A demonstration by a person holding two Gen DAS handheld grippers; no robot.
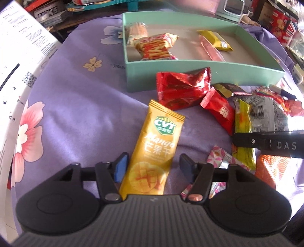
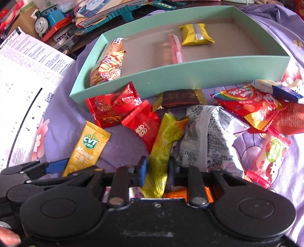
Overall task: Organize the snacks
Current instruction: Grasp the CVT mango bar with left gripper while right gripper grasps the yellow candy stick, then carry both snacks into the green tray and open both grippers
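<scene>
A teal box (image 1: 205, 73) (image 2: 171, 76) holds several snacks. An orange mango packet (image 1: 153, 144) (image 2: 85, 146) lies on the purple cloth. My left gripper (image 1: 153, 167) is open, its blue pads either side of the packet's lower end, apart from it. My right gripper (image 2: 157, 169) is shut on a yellow-green packet (image 2: 163, 152), also seen in the left wrist view (image 1: 242, 133). Loose snacks lie in front of the box: red packets (image 1: 182, 89) (image 2: 114, 106), a silver packet (image 2: 209, 140), a Skittles bag (image 2: 247, 106).
A white printed sheet (image 1: 20, 62) (image 2: 26, 83) lies at the left on the cloth. Toys and boxes, with a blue toy train (image 2: 47, 17), crowd the far side behind the box. A pink strawberry packet (image 2: 269, 157) lies at the right.
</scene>
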